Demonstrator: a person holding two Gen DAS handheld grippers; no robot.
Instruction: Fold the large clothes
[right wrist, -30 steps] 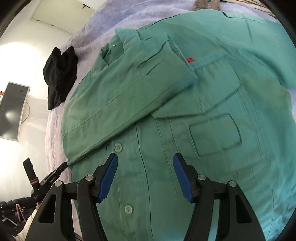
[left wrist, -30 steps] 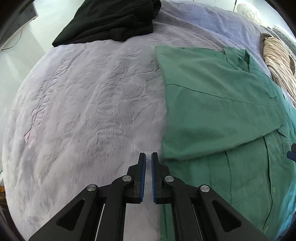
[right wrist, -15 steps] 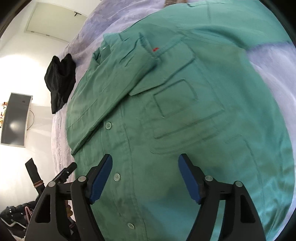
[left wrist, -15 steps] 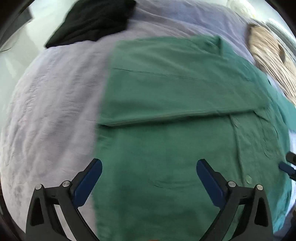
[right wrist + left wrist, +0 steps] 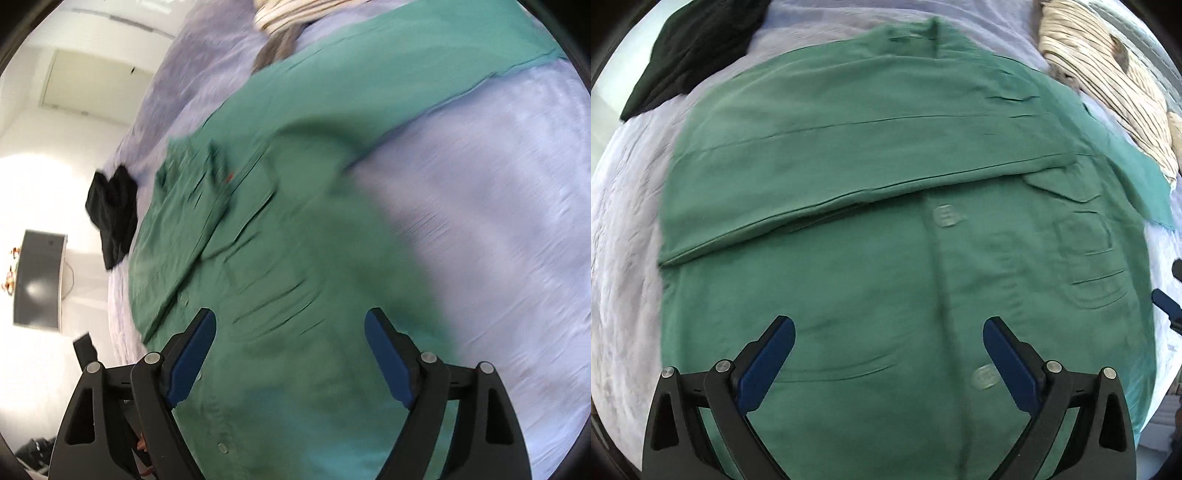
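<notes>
A: Where do the tools stand?

B: The left gripper [image 5: 888, 341] hangs spread wide over the near front panel of the green shirt [image 5: 871, 258], grasping nothing; the right gripper [image 5: 290, 336] is likewise spread and empty, above the shirt's right side where cloth meets the lilac bedspread [image 5: 480, 221]; that view is blurred, so I cannot tell whether either touches the fabric.

A: And the shirt itself?

B: Buttoned, face up on the bed; one sleeve [image 5: 849, 155] lies folded across the chest, its edge running just above a button [image 5: 946, 216]; the other sleeve trails to the far right toward a striped garment [image 5: 1108, 85]; a black garment [image 5: 690, 48] sits far left, apart.

A: So the next fold?

B: Probably the loose right side; I'd pinch it at shoulder and hem together, lift low, and lay it parallel to the placket; pinch one layer only, or the pocket [image 5: 1086, 236] will bunch.
</notes>
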